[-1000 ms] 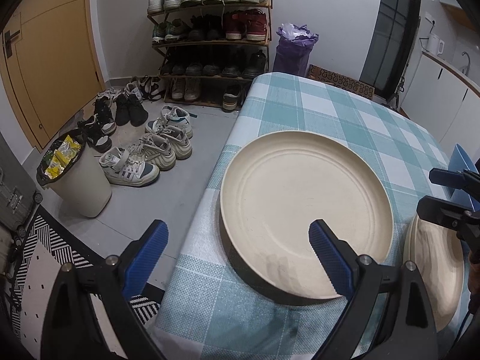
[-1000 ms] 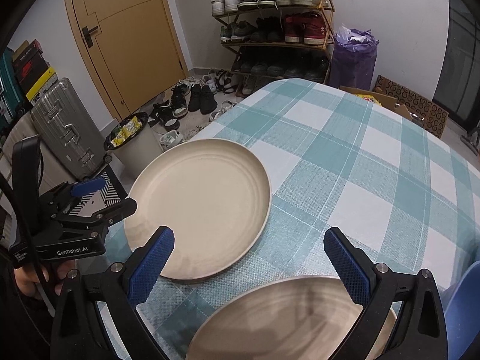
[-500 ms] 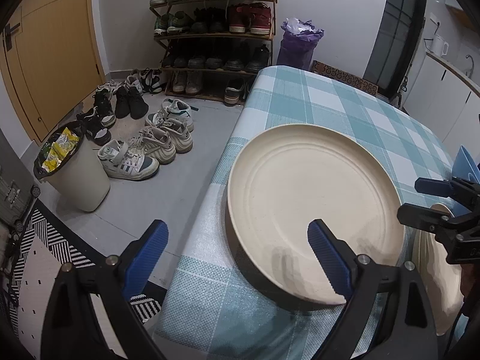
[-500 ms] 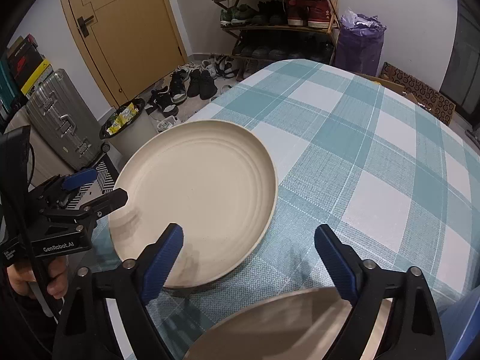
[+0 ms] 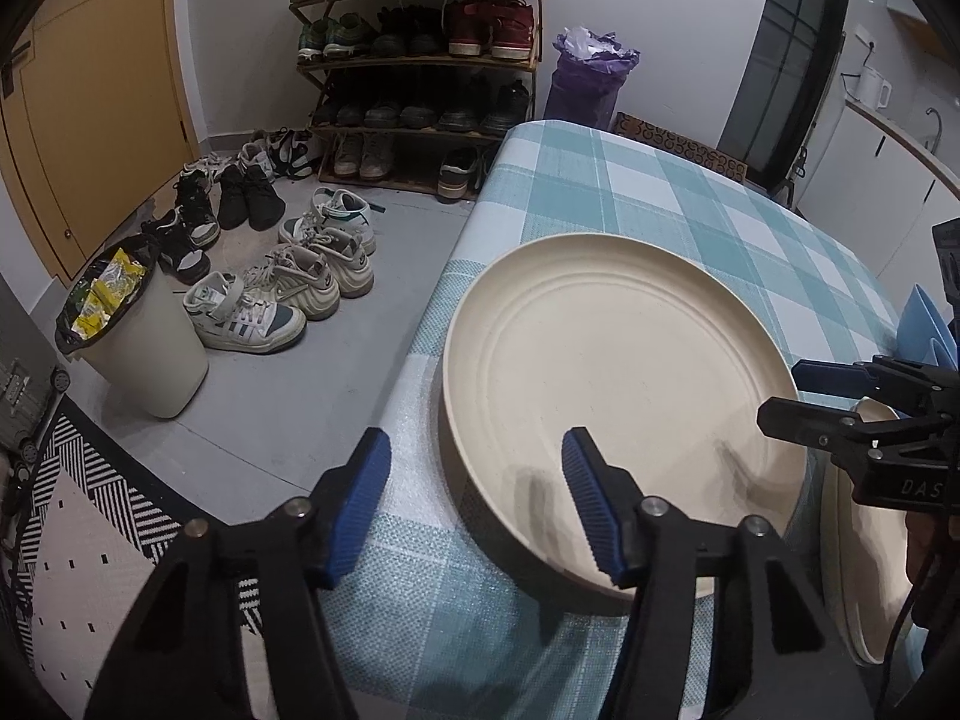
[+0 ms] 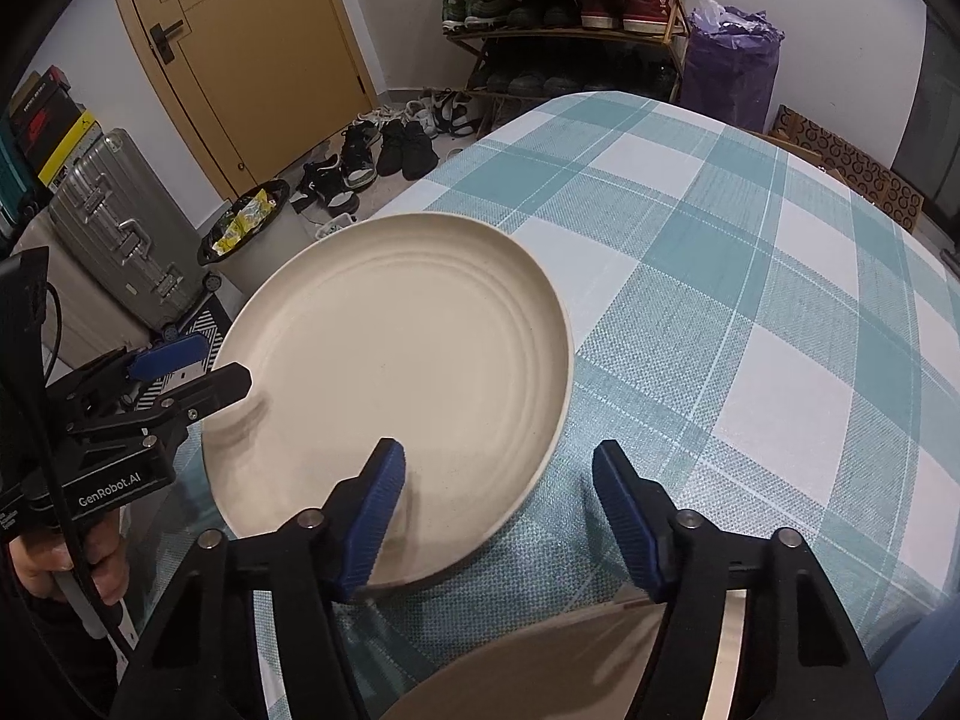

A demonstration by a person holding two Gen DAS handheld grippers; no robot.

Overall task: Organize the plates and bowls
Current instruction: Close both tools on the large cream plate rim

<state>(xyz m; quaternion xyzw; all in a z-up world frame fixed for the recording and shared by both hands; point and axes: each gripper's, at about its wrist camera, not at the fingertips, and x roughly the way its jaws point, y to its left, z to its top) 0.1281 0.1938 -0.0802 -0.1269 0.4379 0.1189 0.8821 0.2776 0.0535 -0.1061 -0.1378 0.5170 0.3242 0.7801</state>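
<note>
A large cream plate [image 5: 618, 372] lies on the teal checked tablecloth [image 5: 630, 192] near the table's left edge; it also shows in the right wrist view [image 6: 396, 354]. My left gripper [image 5: 474, 498] is open and straddles the plate's near-left rim. My right gripper [image 6: 498, 510] is open and straddles the plate's right rim. A second cream plate [image 6: 540, 666] lies under the right gripper, also at the right edge of the left wrist view [image 5: 870, 588]. A blue bowl [image 5: 924, 324] sits at the far right.
The table edge drops to the floor on the left. A bin [image 5: 132, 336], loose shoes [image 5: 282, 294] and a shoe rack [image 5: 420, 60] stand beyond. A silver suitcase [image 6: 120, 234] stands by the yellow door [image 6: 252, 48].
Both grippers have narrowed their jaws and moved in onto the large plate's rim from opposite sides. The plate has not visibly moved.
</note>
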